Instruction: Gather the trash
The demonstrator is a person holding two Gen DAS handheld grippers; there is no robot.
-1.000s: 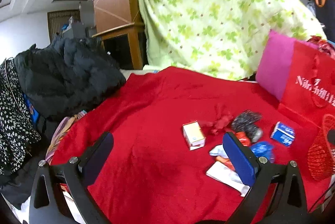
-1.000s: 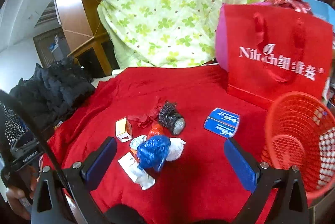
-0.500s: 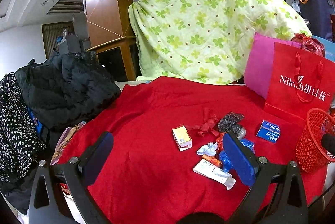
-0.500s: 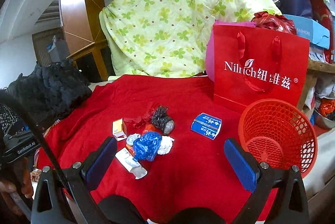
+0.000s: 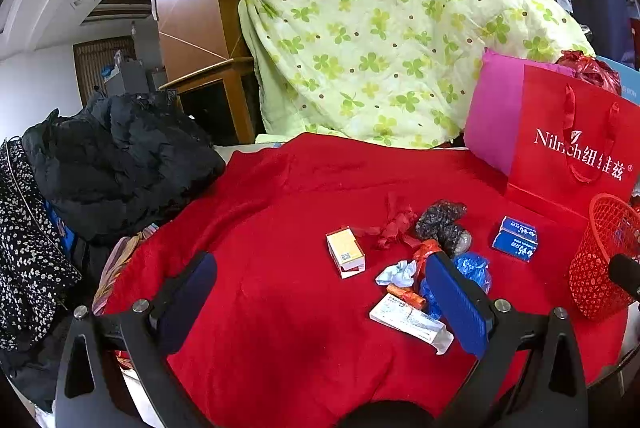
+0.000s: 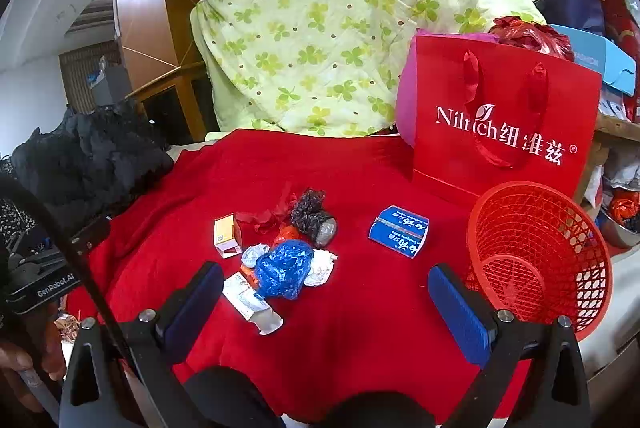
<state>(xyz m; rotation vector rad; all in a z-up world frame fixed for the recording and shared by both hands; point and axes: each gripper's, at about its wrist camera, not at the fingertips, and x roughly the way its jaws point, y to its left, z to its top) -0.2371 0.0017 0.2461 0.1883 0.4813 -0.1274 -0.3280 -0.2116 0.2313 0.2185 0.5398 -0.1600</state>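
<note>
Both grippers, left [image 5: 320, 304] and right [image 6: 326, 308], hover wide apart and empty over the red cloth [image 6: 360, 164], with the trash pile ahead of them. The right view shows the whole basket [image 6: 540, 256] just beyond its right finger and the blue bag [image 6: 284, 268] between its fingers. The left view cuts the basket [image 5: 600, 268] at its right edge, its right finger partly hides the bag [image 5: 474, 266], and the yellow box [image 5: 345, 252] lies ahead between its fingers.

Trash pile [image 6: 286, 260] on the cloth [image 6: 360, 328], basket [image 6: 540, 256] to its right (bag [image 6: 504, 116] behind).
</note>
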